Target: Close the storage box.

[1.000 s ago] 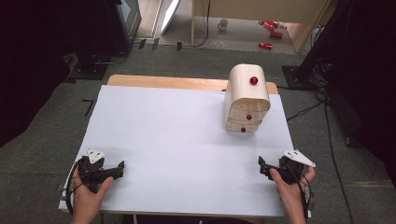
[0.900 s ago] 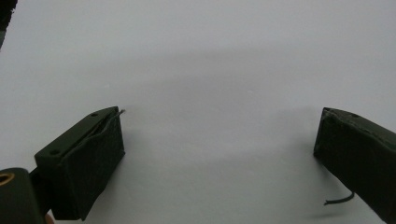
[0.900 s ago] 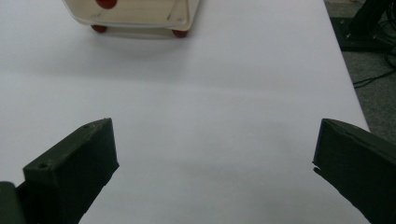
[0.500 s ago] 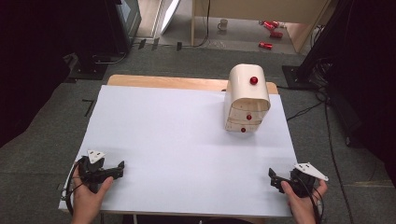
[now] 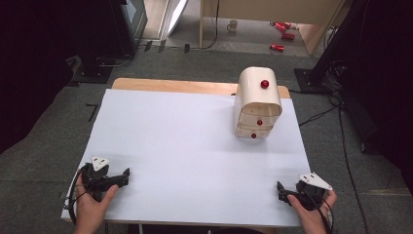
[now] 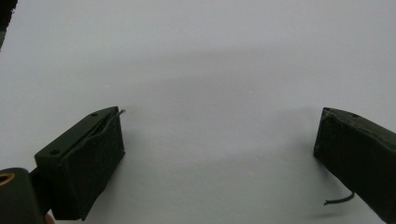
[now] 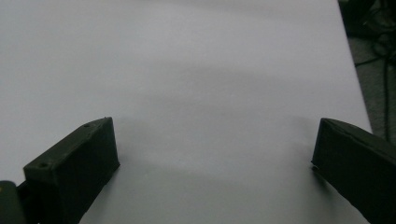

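Left gripper (image 5: 127,172): at 7 o'clock on the table (image 5: 195,146), jaws spread wide, nothing between them.
Right gripper (image 5: 279,191): at 5 o'clock near the table's front edge, jaws spread wide, holding nothing.
Drawer box (image 5: 257,103): small, cream-coloured, with red knobs, standing at 1 o'clock on the table, well apart from both grippers.
Table cover: plain white sheet, bare beneath both pairs of jaws in the gripper views.
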The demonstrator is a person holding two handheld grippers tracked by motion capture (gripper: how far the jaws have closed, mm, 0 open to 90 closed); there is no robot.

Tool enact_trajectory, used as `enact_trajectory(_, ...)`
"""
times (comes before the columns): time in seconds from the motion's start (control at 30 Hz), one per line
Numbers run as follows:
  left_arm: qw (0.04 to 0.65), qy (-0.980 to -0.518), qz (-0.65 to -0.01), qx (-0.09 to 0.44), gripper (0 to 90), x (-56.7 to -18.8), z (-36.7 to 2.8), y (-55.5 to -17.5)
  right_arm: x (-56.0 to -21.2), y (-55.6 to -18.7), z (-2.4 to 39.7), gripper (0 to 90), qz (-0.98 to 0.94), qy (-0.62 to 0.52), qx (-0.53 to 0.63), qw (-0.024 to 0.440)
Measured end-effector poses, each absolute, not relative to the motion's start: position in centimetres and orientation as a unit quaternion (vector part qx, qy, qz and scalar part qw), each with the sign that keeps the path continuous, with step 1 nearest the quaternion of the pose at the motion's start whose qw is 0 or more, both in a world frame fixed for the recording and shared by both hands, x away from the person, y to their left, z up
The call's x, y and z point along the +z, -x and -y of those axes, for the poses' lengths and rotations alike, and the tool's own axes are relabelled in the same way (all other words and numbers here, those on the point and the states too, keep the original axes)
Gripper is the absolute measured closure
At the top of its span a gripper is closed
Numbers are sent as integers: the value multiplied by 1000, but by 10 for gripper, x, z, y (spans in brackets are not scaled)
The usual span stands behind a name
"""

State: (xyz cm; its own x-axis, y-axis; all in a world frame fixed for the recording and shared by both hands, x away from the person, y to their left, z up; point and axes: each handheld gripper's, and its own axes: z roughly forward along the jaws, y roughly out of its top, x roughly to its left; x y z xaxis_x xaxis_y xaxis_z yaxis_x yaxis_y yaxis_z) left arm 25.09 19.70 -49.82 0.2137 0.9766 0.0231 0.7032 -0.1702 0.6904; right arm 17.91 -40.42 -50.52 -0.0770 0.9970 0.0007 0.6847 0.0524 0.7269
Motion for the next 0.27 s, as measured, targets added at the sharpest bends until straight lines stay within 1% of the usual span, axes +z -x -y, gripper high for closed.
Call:
enact_trajectory(0.03, 283, -726, -578, 242, 16, -498, -197, -251, -505, -180, 406, 0, -672, -627, 295, 262)
enact_trajectory(0.27, 283, -726, -579, 242, 16, -498, -197, -251, -505, -180, 405, 0, -673, -627, 292, 264)
